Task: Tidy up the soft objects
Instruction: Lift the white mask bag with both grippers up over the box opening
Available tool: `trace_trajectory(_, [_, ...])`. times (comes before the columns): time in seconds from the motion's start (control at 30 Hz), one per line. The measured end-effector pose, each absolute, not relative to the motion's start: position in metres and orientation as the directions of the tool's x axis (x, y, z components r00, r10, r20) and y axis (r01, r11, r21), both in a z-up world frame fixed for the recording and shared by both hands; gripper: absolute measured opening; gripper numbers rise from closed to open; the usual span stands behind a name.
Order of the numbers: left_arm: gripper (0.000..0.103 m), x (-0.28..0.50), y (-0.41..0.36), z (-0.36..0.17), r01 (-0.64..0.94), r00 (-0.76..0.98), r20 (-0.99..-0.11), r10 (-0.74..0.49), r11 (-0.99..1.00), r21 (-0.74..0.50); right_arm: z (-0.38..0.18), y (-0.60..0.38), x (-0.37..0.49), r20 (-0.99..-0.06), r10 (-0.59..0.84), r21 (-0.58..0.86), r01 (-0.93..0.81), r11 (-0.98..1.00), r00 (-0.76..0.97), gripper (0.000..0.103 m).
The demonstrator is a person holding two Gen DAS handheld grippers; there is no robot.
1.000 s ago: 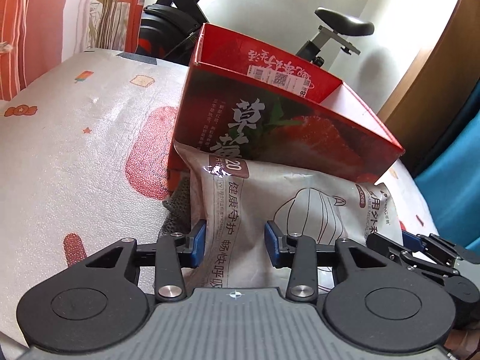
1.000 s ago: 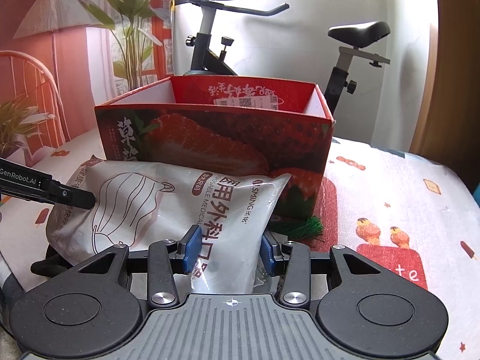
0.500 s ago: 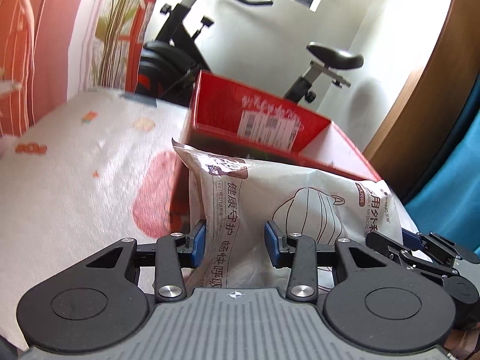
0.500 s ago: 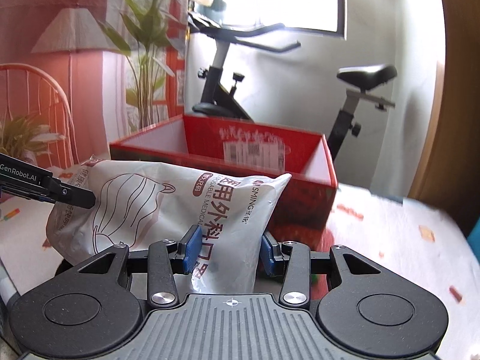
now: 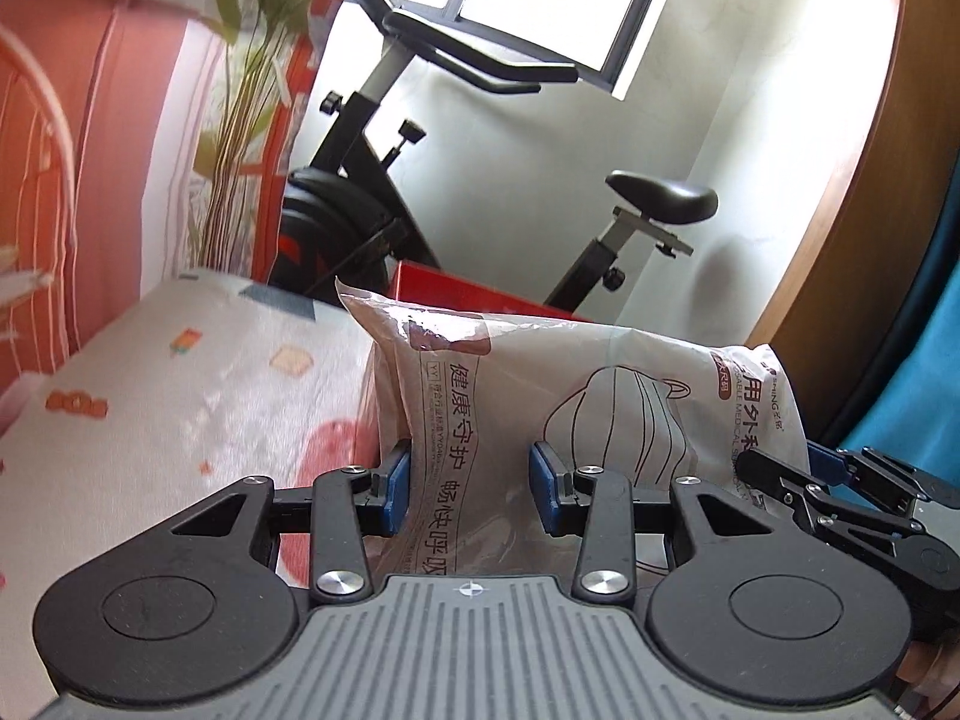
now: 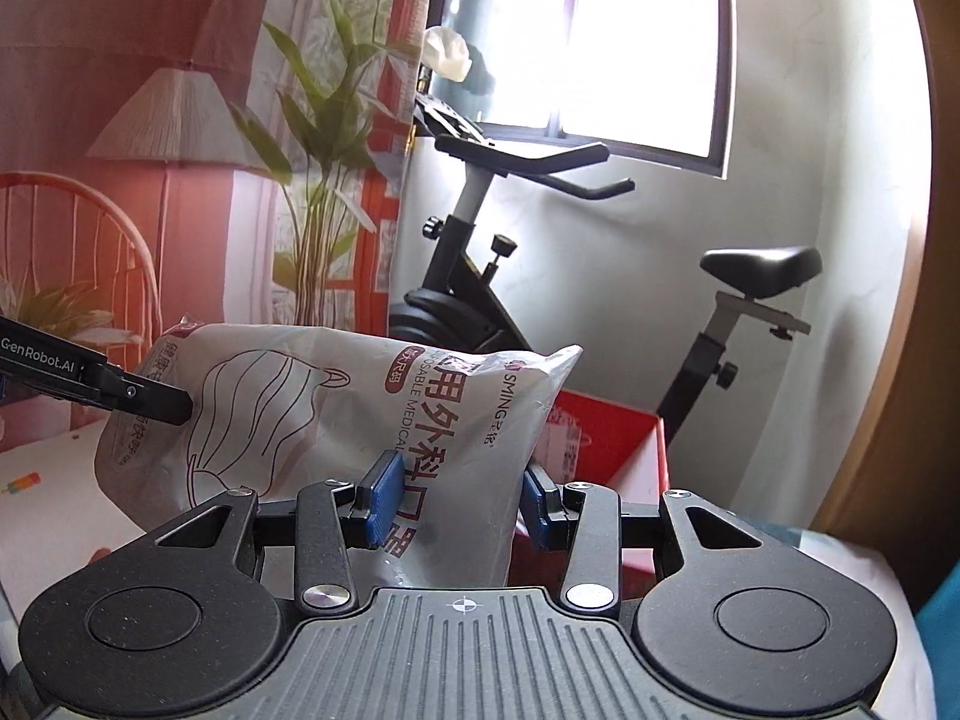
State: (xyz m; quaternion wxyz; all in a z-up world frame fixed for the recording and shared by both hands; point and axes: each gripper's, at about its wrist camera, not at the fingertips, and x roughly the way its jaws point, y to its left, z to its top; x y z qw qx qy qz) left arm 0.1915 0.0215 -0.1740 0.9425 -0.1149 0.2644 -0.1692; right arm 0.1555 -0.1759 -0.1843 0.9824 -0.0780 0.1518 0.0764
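Patterned bedspread [image 5: 180, 396] underneath, exercise bike [image 5: 372, 204] by the window wall. Left gripper [image 5: 471, 483] clamps one end of a white face-mask pack [image 5: 576, 396]; right gripper [image 6: 453, 495] clamps the other end. Pack held between both, off the bed. Just beyond it, an open red carton [image 6: 606, 438].

I am reading "SMING" and "DISPOSABLE MEDICAL", partly cut off, beside large Chinese characters on the white mask bag [image 6: 336, 420]. At nine o'clock in my right wrist view, "GenRobot.AI" is showing in white on my left gripper [image 6: 90, 387]. In my left wrist view, "YY" is sitting in a small box on the bag [image 5: 540, 396].
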Motion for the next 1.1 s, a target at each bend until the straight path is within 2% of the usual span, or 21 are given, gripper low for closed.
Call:
trace_trajectory(0.17, [0.042,0.208,0.016,-0.158,0.271,0.811,-0.442,-0.382,0.916,-0.295,-0.165,-0.184,0.183,-0.324,0.133,-0.113,-0.178,0.977,0.937,0.038])
trace_trajectory(0.4, [0.042,0.242,0.006,-0.15,0.283,0.789,-0.47,-0.395,0.914,-0.292,-0.151,-0.199,0.227,-0.373,0.129,-0.097,-0.177,0.979,0.919,0.038])
trace_trajectory(0.7, [0.042,0.291,-0.016,-0.146,0.3,0.759,-0.523,-0.389,0.921,-0.249,-0.155,-0.223,0.279,-0.46,0.099,-0.036,-0.13,0.991,0.882,0.038])
trace_trajectory(0.9, [0.042,0.324,-0.031,-0.15,0.322,0.732,-0.563,-0.383,0.923,-0.208,-0.161,-0.231,0.313,-0.511,0.064,-0.057,-0.108,0.993,0.858,0.038])
trace_trajectory(1.1, [0.042,0.355,-0.044,-0.159,0.315,0.718,-0.611,-0.333,0.938,-0.14,-0.178,-0.231,0.348,-0.593,0.038,-0.037,-0.074,0.997,0.804,0.038])
